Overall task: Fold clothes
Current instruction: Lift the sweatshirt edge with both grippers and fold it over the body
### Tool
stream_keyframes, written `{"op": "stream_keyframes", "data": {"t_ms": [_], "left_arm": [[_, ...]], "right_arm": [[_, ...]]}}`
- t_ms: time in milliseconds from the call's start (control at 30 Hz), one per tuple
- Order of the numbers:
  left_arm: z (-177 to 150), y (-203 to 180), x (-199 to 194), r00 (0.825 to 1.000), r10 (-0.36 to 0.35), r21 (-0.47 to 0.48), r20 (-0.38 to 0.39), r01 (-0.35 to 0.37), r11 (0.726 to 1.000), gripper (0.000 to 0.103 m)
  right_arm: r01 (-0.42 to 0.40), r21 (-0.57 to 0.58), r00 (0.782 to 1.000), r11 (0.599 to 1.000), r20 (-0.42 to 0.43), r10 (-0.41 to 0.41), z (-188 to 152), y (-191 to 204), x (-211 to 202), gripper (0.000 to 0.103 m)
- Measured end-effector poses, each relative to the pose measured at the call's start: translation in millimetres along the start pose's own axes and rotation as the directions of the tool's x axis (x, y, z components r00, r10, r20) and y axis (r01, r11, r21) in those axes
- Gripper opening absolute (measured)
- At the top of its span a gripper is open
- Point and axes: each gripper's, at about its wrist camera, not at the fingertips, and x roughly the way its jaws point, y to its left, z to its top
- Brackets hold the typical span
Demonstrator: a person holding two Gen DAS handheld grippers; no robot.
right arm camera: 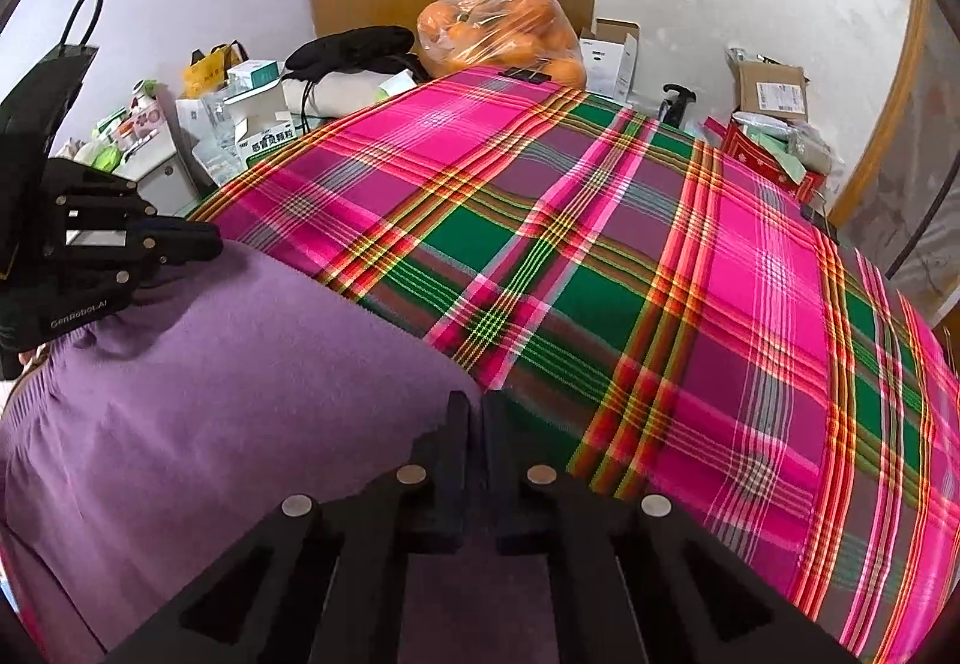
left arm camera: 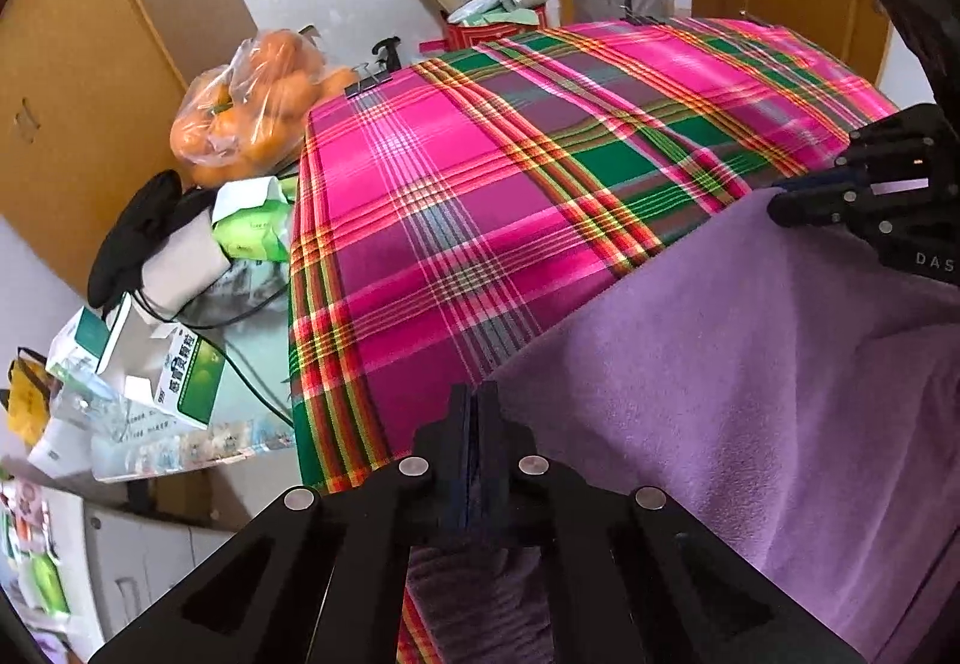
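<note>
A purple knit garment (left arm camera: pixel 750 364) (right arm camera: pixel 210 394) lies on the table under a pink and green plaid cloth (left arm camera: pixel 480 184) (right arm camera: pixel 600 244). Its far edge is stretched straight between the two grippers. My left gripper (left arm camera: pixel 477 403) is shut on that edge's left end; in the right wrist view it shows at the left (right arm camera: pixel 204 244). At the other end my right gripper (right arm camera: pixel 476 406) is shut on the same edge, and it appears at the right of the left wrist view (left arm camera: pixel 780 202). The garment's near part is hidden behind the gripper bodies.
A plastic bag of oranges (left arm camera: pixel 252 106) (right arm camera: pixel 504 34) sits at the table's far corner beside a binder clip (left arm camera: pixel 369 82) (right arm camera: pixel 528 75). Cartons, a green medicine box (left arm camera: pixel 186 382) and black gloves (right arm camera: pixel 354 43) crowd the left side. A cardboard parcel (right arm camera: pixel 771 88) and a red box (right arm camera: pixel 762 157) stand at the back.
</note>
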Motion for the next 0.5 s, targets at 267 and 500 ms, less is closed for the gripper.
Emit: {"op": "stream_keyframes", "data": {"t_ms": [267, 500], "left_arm": [[-1, -5, -30, 0.998, 0.018, 0.0, 0.064, -0.018, 1.0, 0.002], [-11, -6, -64, 0.993, 0.04, -0.01, 0.114, -0.039, 0.999, 0.001]], "right_arm": [[0.039, -0.011, 0.996, 0.999, 0.076, -0.038, -4, 14, -40, 0.004], [0.071, -0.032, 0.99, 0.997, 0.125, -0.066, -13, 36, -78, 0.004]]}}
